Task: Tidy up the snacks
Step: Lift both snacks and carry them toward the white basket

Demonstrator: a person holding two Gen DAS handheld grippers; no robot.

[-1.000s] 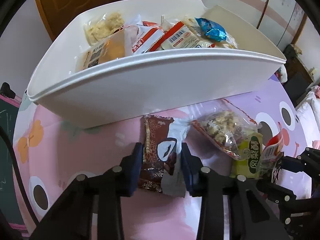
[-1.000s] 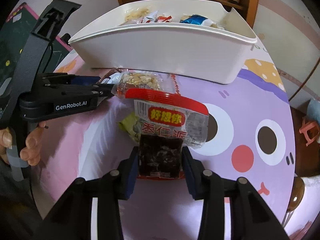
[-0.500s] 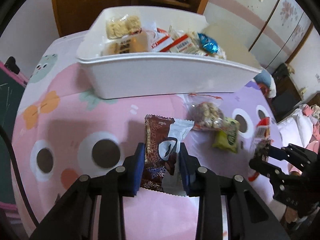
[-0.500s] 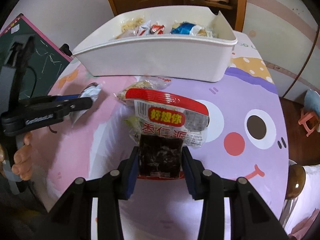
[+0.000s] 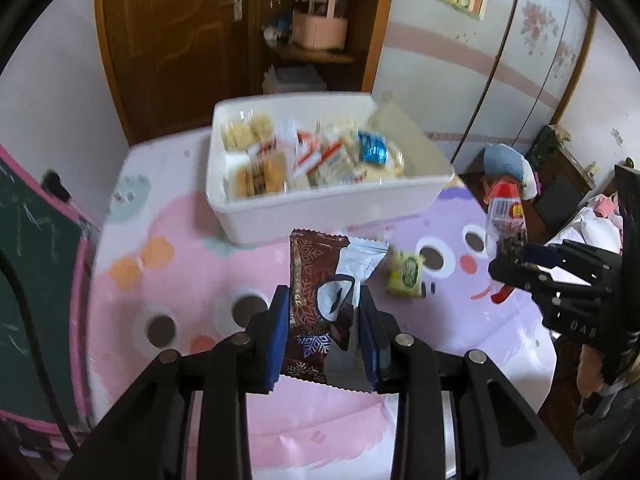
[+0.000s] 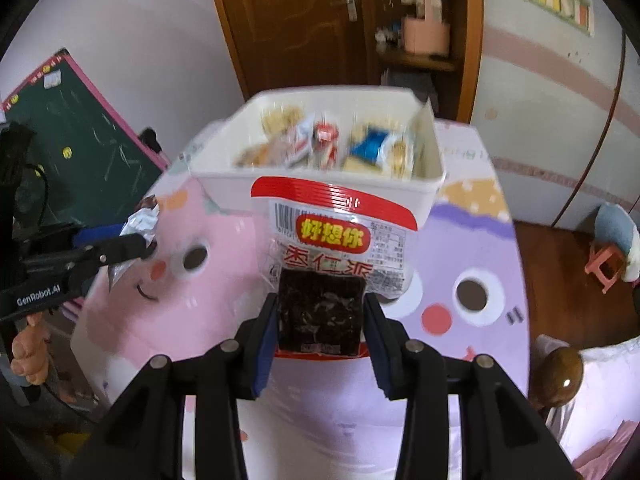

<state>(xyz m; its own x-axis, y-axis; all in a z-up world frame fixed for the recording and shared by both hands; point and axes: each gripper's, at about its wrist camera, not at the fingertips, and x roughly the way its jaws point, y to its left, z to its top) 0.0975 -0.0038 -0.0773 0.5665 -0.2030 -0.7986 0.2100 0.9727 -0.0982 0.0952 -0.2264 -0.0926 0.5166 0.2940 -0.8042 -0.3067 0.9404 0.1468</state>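
Through my left camera, my left fingers clamp a brown chocolate packet above the table; the white bin beyond holds mixed snack packets. Through my right camera, my right fingers clamp a red-topped date snack bag before that bin.

the left gripper clamps a brown snowflake-print snack packet between its blue pads, above the pink cartoon tablecloth. beyond it stands a white bin filled with snacks. a green packet lies on the cloth. at right, the right gripper grips a red-topped packet.
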